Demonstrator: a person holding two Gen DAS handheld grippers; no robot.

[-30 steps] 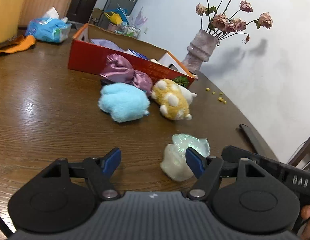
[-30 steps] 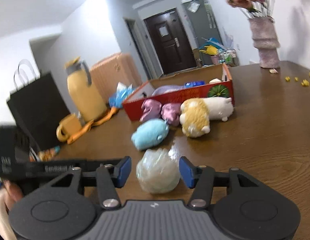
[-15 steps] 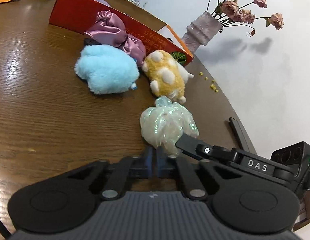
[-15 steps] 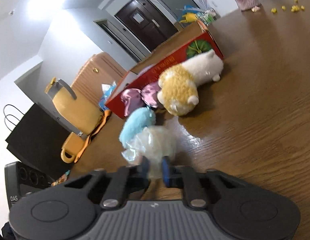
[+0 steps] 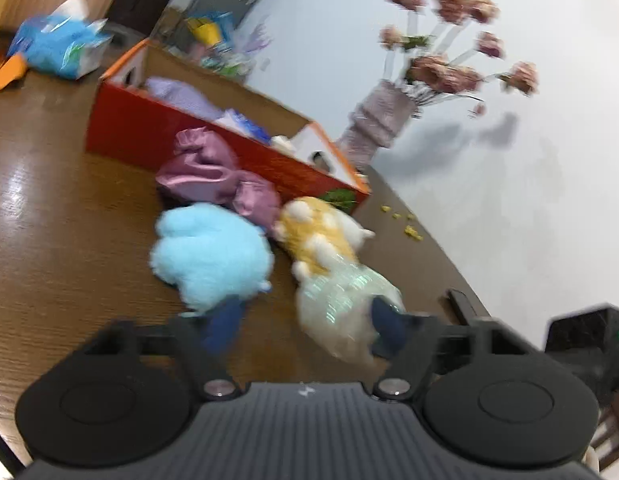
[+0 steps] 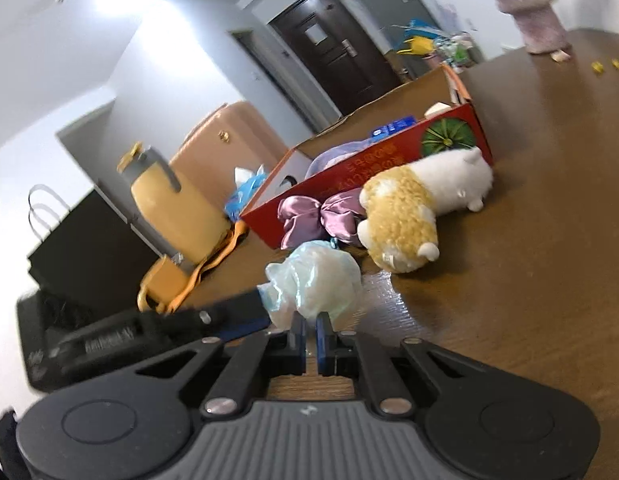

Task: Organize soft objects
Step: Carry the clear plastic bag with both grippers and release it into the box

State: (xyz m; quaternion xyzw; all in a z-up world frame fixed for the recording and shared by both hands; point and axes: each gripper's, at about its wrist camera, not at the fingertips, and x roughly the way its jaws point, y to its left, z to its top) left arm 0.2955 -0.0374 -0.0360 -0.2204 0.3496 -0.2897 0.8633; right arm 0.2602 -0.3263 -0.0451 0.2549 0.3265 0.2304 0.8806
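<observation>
The right gripper [image 6: 310, 338] has its fingers nearly together, clamped on a thin fold at the near edge of the wrapped ball [image 6: 315, 282], a pale lump in crinkly, iridescent film. The ball sits low over the table [image 6: 529, 280], in front of the other toys and short of the red box [image 6: 389, 168]. The left gripper [image 5: 305, 326] has its fingers apart and opening; the ball lies against the inner side of its right finger [image 5: 385, 320] and nothing is pressed between them.

The main risk, as I judge it, is the hold itself. The film is slick and loose, so the pinched fold could slide out or tear, and the ball would drop or roll. The left gripper's arm crosses close beside the ball in the right view, so the 2 tools could knock together or snag the film. A low carry toward the box could also brush the hamster [image 6: 409, 216] or the bow [image 6: 321, 216], which lie between the ball and the box wall.

The hamster is a plump plush, curly yellow pile with white patches. The blue plush [image 5: 209, 260] is a rounded, fluffy lump, just beside the left finger. The bow is shiny pink satin, gathered into 2 puffs. The box is stiff printed cardboard, open on top, already holding soft things. The table is polished brown wood with glare.
</observation>
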